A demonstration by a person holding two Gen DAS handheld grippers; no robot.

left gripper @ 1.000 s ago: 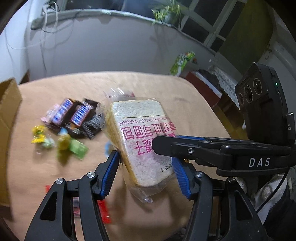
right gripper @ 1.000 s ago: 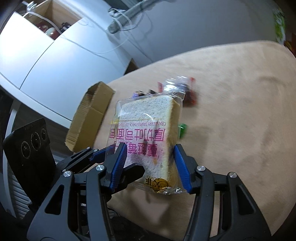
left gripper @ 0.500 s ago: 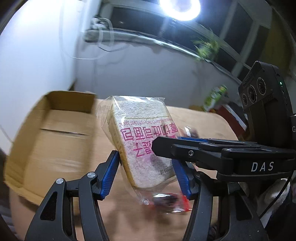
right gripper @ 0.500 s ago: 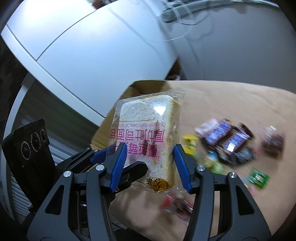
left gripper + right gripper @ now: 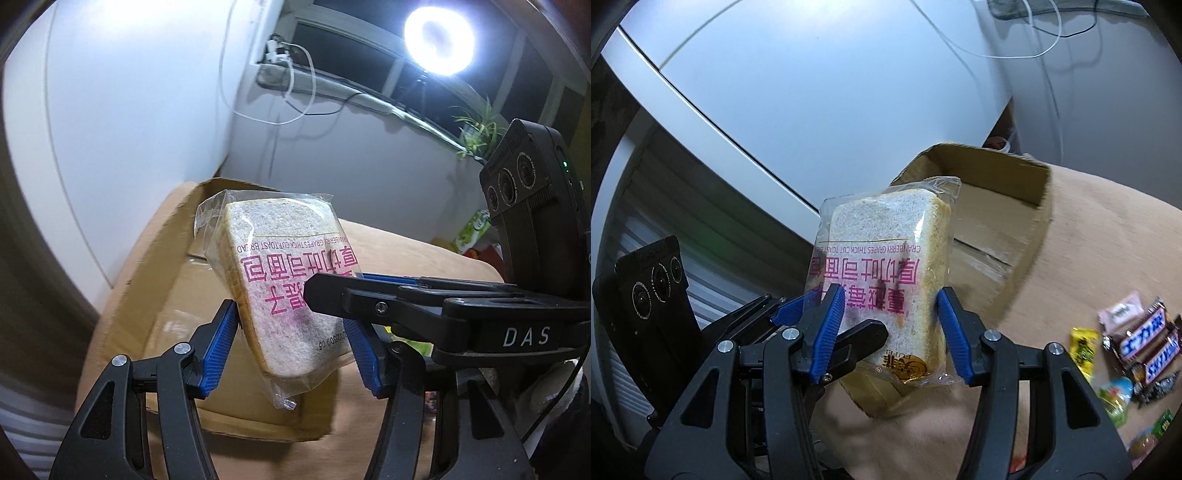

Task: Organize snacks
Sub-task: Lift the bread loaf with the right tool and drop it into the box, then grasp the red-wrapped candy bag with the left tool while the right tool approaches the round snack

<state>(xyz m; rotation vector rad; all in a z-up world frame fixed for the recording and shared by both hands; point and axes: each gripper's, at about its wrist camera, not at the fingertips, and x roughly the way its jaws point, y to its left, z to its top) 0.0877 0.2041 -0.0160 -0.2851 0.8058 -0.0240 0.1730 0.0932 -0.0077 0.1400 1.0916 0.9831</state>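
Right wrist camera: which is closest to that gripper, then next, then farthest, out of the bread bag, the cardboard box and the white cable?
1. Bread bag, between the right gripper's fingers.
2. Cardboard box, behind the bread on the table.
3. White cable, up on the far wall.

Bread pack (image 5: 886,273) above open box (image 5: 993,236), candy (image 5: 1137,339) rightward.

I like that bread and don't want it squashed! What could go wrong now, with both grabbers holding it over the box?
Both the left gripper and right gripper pinch one bagged bread slice; pulling apart might tear it. Squeezing could flatten it. Released early, it may miss the cardboard box.
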